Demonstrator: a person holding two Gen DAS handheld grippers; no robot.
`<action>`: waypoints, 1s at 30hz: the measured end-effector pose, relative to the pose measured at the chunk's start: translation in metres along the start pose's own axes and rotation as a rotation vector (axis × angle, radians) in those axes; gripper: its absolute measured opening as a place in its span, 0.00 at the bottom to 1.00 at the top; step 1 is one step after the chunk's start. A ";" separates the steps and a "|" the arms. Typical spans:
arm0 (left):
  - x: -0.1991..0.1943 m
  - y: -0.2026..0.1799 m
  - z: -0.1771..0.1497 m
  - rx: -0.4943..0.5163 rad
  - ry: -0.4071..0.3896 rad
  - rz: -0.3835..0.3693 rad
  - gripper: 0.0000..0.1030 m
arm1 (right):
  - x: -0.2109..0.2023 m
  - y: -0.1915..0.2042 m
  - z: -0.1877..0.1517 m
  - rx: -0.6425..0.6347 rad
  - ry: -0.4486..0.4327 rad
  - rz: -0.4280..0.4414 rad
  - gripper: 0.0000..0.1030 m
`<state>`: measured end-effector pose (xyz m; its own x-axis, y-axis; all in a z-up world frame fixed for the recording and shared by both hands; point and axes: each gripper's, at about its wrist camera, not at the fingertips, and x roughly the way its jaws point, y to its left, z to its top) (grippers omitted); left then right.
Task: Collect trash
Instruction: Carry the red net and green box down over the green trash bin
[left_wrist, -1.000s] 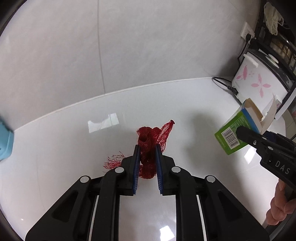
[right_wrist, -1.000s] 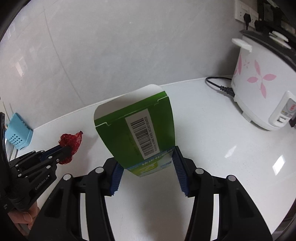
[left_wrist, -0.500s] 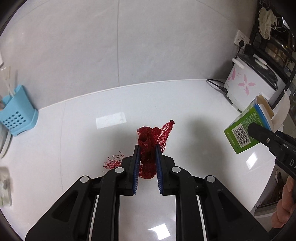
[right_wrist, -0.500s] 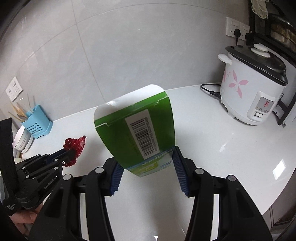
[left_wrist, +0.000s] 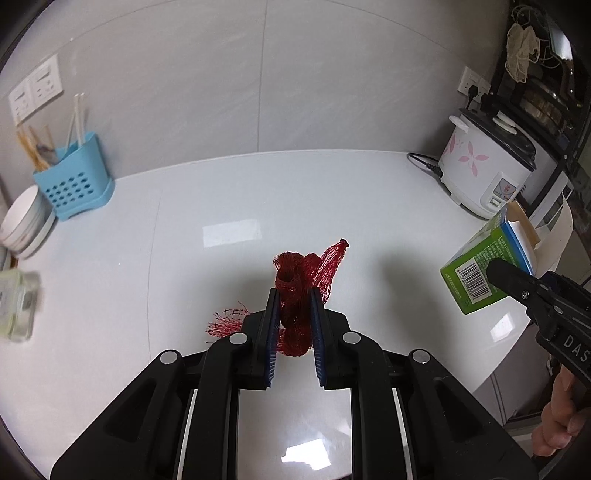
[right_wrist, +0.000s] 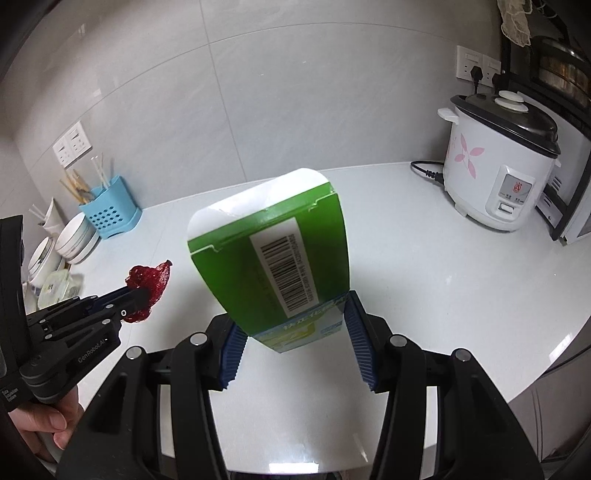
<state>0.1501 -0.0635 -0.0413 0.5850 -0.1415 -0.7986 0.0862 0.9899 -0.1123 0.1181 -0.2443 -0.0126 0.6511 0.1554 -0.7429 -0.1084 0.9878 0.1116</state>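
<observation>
Two items are held above the table (left_wrist: 369, 192): my left hand-held gripper (left_wrist: 293, 314) pinches red netting (left_wrist: 299, 284), whose loose strands could slip; my right hand-held gripper (right_wrist: 295, 332), half open, clamps a green carton (right_wrist: 273, 258) low, which could tip.

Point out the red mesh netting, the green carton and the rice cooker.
red mesh netting (left_wrist: 295, 291): left wrist view, bunched middle.
green carton (right_wrist: 280, 266): right wrist view, barcode side.
rice cooker (right_wrist: 491, 173): right wrist view, white body.

utensil holder (left_wrist: 75, 186) far left on counter (left_wrist: 332, 192), bowls (left_wrist: 22, 225) beside; cooker (left_wrist: 487, 166) far right.
</observation>
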 end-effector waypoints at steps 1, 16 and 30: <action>-0.004 -0.001 -0.006 -0.002 -0.001 0.009 0.15 | -0.004 -0.001 -0.005 -0.003 0.003 0.007 0.47; -0.044 -0.008 -0.088 -0.093 0.011 0.019 0.15 | -0.039 -0.007 -0.069 -0.080 0.029 0.047 0.47; -0.074 -0.022 -0.133 -0.066 -0.003 -0.002 0.15 | -0.060 -0.009 -0.118 -0.089 0.050 0.080 0.47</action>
<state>-0.0020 -0.0746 -0.0581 0.5873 -0.1435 -0.7965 0.0338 0.9876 -0.1531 -0.0087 -0.2633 -0.0464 0.5994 0.2314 -0.7663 -0.2266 0.9672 0.1148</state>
